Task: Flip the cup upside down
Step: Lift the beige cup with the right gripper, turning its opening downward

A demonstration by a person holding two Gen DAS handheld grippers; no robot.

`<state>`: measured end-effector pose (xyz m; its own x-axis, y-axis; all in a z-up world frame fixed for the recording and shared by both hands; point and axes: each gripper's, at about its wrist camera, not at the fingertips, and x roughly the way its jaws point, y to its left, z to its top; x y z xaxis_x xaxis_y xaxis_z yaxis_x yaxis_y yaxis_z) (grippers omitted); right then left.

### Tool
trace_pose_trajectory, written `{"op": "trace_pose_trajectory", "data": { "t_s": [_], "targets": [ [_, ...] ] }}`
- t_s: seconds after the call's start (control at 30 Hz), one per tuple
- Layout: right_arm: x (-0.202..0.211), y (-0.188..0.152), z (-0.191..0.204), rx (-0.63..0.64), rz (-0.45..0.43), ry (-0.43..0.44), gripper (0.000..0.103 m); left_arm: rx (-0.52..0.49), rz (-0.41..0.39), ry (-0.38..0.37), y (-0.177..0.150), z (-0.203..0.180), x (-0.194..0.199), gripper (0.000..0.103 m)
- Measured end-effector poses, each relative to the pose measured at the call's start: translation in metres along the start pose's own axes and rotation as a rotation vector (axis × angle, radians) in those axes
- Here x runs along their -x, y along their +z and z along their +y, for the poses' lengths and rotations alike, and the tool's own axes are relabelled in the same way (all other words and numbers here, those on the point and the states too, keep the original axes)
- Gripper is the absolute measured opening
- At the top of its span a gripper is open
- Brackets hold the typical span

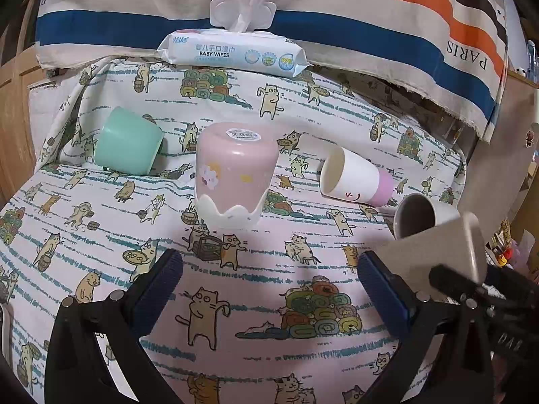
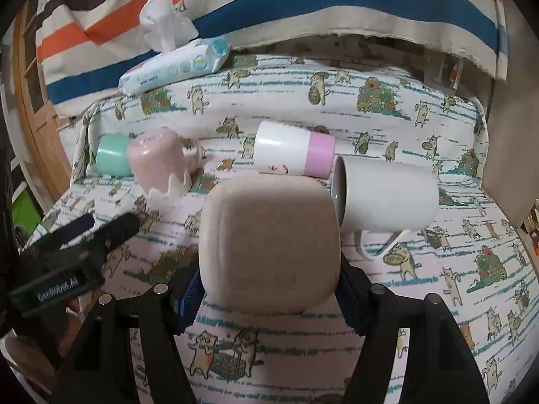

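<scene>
A pink cup (image 1: 232, 175) with a white wavy rim stands upside down on the cat-print cloth; it also shows in the right wrist view (image 2: 158, 165). My left gripper (image 1: 269, 269) is open and empty just in front of it. My right gripper (image 2: 269, 289) is shut on a beige square-bottomed cup (image 2: 269, 242), held with its base toward the camera; it shows at the right of the left wrist view (image 1: 434, 252). A white mug (image 2: 387, 198) lies on its side behind it. A white-and-pink cup (image 2: 293, 151) and a mint green cup (image 1: 129, 141) also lie on their sides.
A pack of baby wipes (image 1: 232, 52) sits at the back against a striped cloth (image 1: 370, 17). A wooden door (image 2: 37, 128) stands at the left. The cat-print cloth (image 1: 252, 336) covers the surface.
</scene>
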<state>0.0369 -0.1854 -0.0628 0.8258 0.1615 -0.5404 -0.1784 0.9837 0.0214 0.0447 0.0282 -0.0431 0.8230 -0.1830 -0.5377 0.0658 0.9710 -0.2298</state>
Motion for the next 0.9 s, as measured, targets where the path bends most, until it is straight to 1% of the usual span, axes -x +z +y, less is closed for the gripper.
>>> {"op": "trace_pose_trajectory", "data": {
  "t_s": [0.17,0.43,0.63,0.8,0.9],
  "targets": [
    [0.0,0.007,-0.002,-0.007,-0.007,-0.001,0.069,-0.005,0.0,0.001,-0.001,-0.001,0.0,0.103],
    [0.005,0.017,0.003,0.009,-0.045,-0.007,0.069,-0.007,-0.004,0.001,-0.001,-0.002,0.001,0.103],
    [0.004,0.023,0.003,-0.002,-0.066,-0.01,0.069,-0.008,-0.004,0.001,0.0,-0.002,0.001,0.103],
    [0.002,0.025,0.002,-0.01,-0.117,-0.026,0.069,-0.008,-0.004,0.002,0.0,-0.002,0.001,0.103],
    [-0.003,0.024,0.0,-0.023,-0.12,-0.021,0.069,-0.008,-0.004,0.002,0.0,-0.002,0.001,0.103]
  ]
}}
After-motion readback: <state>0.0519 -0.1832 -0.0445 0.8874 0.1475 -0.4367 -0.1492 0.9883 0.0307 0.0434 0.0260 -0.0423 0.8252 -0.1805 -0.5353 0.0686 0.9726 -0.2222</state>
